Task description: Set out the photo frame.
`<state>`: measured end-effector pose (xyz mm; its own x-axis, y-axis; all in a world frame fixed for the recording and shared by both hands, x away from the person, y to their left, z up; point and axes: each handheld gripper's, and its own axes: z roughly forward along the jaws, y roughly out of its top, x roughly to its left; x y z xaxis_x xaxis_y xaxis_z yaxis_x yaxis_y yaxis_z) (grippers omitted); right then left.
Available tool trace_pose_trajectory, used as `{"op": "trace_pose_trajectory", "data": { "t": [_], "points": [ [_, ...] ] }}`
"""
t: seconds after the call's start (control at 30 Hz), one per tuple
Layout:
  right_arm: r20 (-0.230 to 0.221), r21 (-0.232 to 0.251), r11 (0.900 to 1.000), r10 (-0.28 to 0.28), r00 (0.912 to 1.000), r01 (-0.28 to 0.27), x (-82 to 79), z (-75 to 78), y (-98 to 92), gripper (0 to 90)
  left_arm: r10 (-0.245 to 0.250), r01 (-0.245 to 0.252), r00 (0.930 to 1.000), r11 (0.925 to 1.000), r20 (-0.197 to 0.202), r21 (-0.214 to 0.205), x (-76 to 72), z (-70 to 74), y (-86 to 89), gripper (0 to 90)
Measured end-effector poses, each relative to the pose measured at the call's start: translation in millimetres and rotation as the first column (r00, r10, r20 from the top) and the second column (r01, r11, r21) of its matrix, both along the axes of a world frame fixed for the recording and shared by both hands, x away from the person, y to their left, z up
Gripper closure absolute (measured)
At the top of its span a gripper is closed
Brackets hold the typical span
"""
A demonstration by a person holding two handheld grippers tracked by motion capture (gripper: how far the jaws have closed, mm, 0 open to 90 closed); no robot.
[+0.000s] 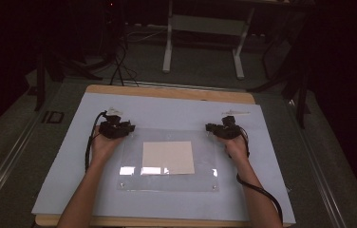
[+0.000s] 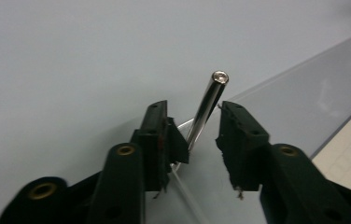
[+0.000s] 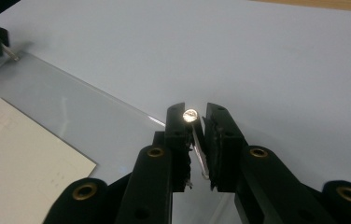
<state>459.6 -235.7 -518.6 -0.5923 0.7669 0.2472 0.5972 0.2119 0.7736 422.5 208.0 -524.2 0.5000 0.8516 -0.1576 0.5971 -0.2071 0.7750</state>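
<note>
**Two pins, two grippers, one clear sheet**

I count two grippers on the table. My left gripper (image 1: 116, 128) sits at the far left corner of the clear plastic sheet (image 1: 167, 183), and my right gripper (image 1: 225, 130) at its far right corner. There is one sheet, lying flat on the pale blue mat (image 1: 62, 175), and one cream paper (image 1: 168, 157) under or on its middle; I cannot tell which. I make out four small fasteners at the sheet's corners from above, the two near ones clearer than the far ones.

I count two shiny metal pins, one per gripper. In the left gripper view the left pin (image 2: 207, 108) stands tilted between the jaws with a gap on either side, so that gripper is released, its pads off the pin. The pin's lower end is hidden behind the left jaw, near the sheet's edge (image 2: 299, 70).

In the right gripper view the right pin (image 3: 191, 115) is pinched between the jaws, its round head showing at the tips, so that gripper is grasping it. Its shaft runs down between the pads and its tip is hard to make out.

From above both pins are too small to see, and the room beyond the table is dark.
</note>
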Motion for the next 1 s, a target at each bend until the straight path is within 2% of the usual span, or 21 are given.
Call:
{"op": "trace_pose_trajectory", "data": {
  "t": [0.03, 0.2, 0.27, 0.37, 0.57, 0.77, 0.83, 0.87, 0.9, 1.0],
  "points": [
    [0.0, 0.0, 1.0, 0.0, 1.0, 0.0, 0.0, 0.0, 0.0, 80.0, 0.0, 0.0, 1.0, 1.0, 0.0, 0.0, 0.0, 0.0, 0.0, 61.1],
    [0.047, -0.054, 0.9984, -0.014, 0.9988, 0.016, -5.3, 2.1, 4.0, 80.7, 0.023, -0.022, 0.9982, 0.9993, 0.055, -0.03, -10.0, 5.2, 10.0, 59.3],
    [0.069, -0.065, 0.9976, -0.017, 0.9974, 0.022, -7.6, 2.8, 4.4, 80.6, 0.022, -0.02, 0.9979, 0.9991, 0.061, -0.037, -12.0, 6.5, 11.5, 58.9],
    [0.107, -0.054, 0.998, -0.028, 0.9939, 0.034, -12.3, 4.2, 3.0, 81.8, 0.026, -0.023, 0.9969, 0.9991, 0.074, -0.036, -14.7, 7.5, 10.7, 57.6],
    [0.148, -0.075, 0.9958, -0.041, 0.9881, 0.052, -16.3, 2.5, 5.9, 82.8, 0.032, -0.028, 0.9951, 0.9985, 0.093, -0.047, -15.9, 7.6, 7.5, 59.1],
    [0.156, -0.06, 0.9965, -0.048, 0.9866, 0.058, -17.1, 0.1, 5.3, 83.5, 0.025, -0.019, 0.992, 0.9984, 0.124, -0.053, -16.5, 7.8, 4.6, 69.9],
    [0.157, -0.057, 0.9965, -0.051, 0.9862, 0.061, -17.2, -0.4, 5.3, 83.7, 0.036, -0.031, 0.9877, 0.9988, 0.152, -0.037, -18.0, 8.4, 3.1, 72.2],
    [0.158, -0.057, 0.9965, -0.052, 0.9861, 0.061, -17.3, -0.5, 5.3, 83.7, 0.042, -0.034, 0.9851, 0.998, 0.167, -0.053, -18.7, 8.9, 3.1, 74.2],
    [0.157, -0.054, 0.9967, -0.052, 0.9862, 0.061, -17.4, -0.6, 5.1, 83.6, 0.041, -0.031, 0.9843, 0.9976, 0.172, -0.063, -18.7, 9.2, 3.0, 76.3],
    [0.152, -0.041, 0.9971, -0.058, 0.9866, 0.065, -17.3, -1.3, 4.5, 83.5, 0.041, -0.032, 0.9842, 0.998, 0.172, -0.056, -16.4, 7.5, -0.4, 78.3]
  ]
}}
